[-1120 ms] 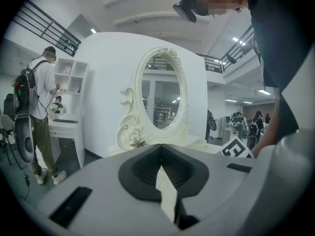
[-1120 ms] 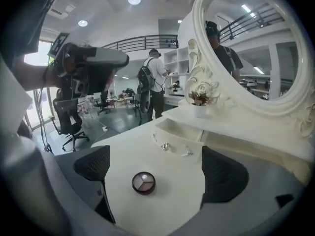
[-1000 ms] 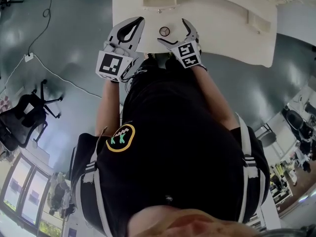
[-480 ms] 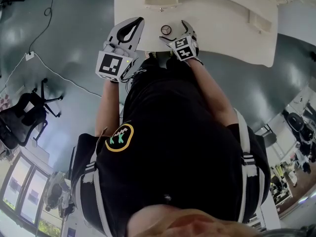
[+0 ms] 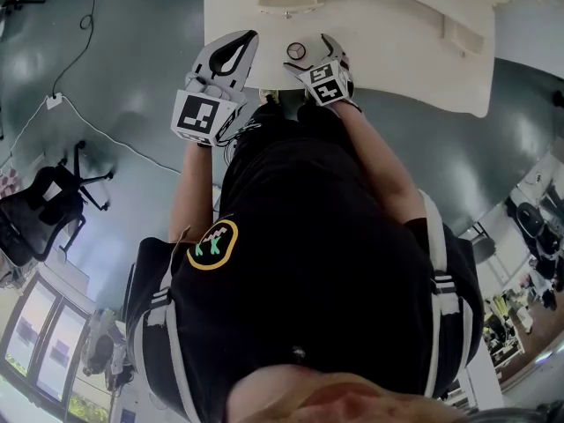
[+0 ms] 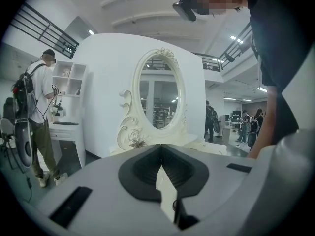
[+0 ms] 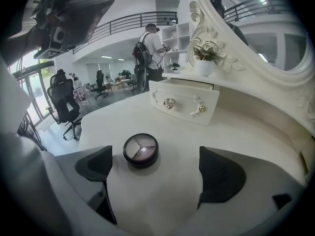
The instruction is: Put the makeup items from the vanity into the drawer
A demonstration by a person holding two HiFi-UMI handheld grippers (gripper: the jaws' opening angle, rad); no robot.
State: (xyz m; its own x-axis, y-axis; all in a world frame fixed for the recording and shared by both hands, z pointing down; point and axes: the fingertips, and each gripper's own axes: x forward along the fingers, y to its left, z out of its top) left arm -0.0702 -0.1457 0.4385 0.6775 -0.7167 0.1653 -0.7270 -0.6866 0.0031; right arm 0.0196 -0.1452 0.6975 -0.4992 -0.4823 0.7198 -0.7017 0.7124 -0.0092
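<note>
On the white vanity [image 5: 397,51], at about 12 o'clock from the person, a round black compact [image 7: 141,150] with three shades of powder lies flat on the bare top. It is the only makeup item that shows.

The right gripper [image 5: 310,49] is spread wide and has hold of nothing. In its own view the compact sits at about 11 o'clock of the gap, just beside the left pad and clear of both jaws. The left gripper [image 5: 247,35] hangs at the vanity's near edge, at 9 o'clock of the right one. Its jaws are pressed together on nothing and point up toward the oval mirror [image 6: 158,97].

The small drawer [image 7: 184,98], with two ornate knobs on its front, stands at about 12 o'clock beyond the compact and well apart from it. It looks pulled out. What it holds, if anything, cannot be seen from either view.

As I judge it, the transfer of this compact has not begun. It is neither gripped nor lifted. Left to do are the closing of the right jaws on it, the carry to the drawer and the release inside.
</note>
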